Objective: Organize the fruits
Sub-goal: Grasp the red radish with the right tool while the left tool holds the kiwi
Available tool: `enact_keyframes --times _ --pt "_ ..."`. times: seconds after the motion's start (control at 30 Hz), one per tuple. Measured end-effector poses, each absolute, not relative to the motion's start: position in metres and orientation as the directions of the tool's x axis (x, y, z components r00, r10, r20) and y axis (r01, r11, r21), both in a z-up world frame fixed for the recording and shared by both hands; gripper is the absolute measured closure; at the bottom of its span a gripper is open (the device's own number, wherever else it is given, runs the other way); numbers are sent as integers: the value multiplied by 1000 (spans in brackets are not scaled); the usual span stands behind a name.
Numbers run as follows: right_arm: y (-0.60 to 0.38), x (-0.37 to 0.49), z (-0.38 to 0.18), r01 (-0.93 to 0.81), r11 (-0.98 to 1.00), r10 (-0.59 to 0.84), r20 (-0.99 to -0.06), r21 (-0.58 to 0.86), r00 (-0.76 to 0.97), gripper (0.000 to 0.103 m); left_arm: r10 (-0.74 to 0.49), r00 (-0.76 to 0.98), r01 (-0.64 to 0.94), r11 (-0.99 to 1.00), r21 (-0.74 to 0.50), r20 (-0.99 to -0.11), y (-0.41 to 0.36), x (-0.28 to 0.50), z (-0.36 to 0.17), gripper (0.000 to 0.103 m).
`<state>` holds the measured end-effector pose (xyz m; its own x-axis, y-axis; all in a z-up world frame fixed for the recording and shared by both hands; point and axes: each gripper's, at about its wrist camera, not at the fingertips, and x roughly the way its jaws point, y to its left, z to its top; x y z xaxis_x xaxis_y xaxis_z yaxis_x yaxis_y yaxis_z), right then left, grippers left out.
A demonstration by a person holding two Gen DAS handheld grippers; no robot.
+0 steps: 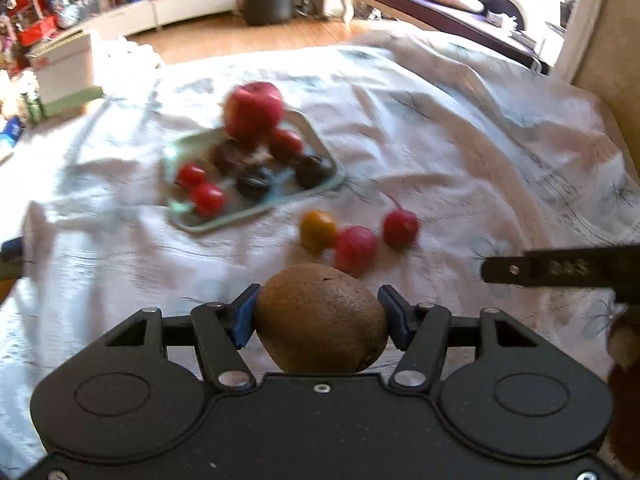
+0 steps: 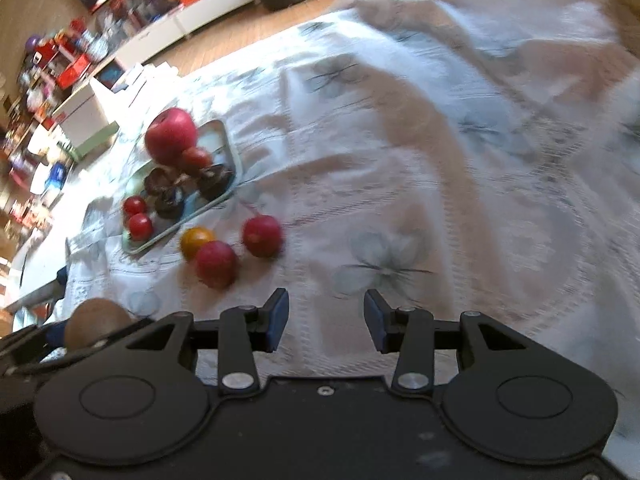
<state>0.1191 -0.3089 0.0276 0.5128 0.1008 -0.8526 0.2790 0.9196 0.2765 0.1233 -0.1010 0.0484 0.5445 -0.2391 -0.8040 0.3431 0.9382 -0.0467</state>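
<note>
A brown kiwi point(image 1: 320, 320) sits between the blue pads of my left gripper point(image 1: 318, 314), which is shut on it above the cloth. Beyond it lie a yellow tomato point(image 1: 318, 230) and two red round fruits point(image 1: 356, 248) point(image 1: 400, 226). Farther back, a pale green tray point(image 1: 320, 136) holds a red apple point(image 1: 254, 110), small red tomatoes point(image 1: 208, 198) and dark fruits point(image 1: 254, 184). My right gripper point(image 2: 326, 316) is open over bare cloth, to the right of the loose fruits point(image 2: 216, 262). The right wrist view shows the kiwi point(image 2: 96, 320) at lower left.
A white flowered cloth point(image 2: 440, 160) covers the surface. A white box point(image 1: 64, 68) stands at the far left edge. Shelves of clutter point(image 1: 40, 12), a dark stool point(image 1: 268, 2) and a wooden floor lie beyond. A finger of the right gripper point(image 1: 560, 268) reaches in at the right.
</note>
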Motion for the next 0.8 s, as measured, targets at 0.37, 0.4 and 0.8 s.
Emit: enact_keyframes --times 0.37,0.4,0.8 --pt "-277 196 11 303 920 84 -882 248 464 59 -229 566 296 953 -63 -792 -60 109 56 38" --pt "-275 200 9 310 919 77 -884 242 461 58 -231 568 297 953 -65 -790 -58 108 57 38" --pt "-249 220 -8 317 944 -57 -904 88 423 65 -250 564 283 954 -100 -787 -38 93 58 38"
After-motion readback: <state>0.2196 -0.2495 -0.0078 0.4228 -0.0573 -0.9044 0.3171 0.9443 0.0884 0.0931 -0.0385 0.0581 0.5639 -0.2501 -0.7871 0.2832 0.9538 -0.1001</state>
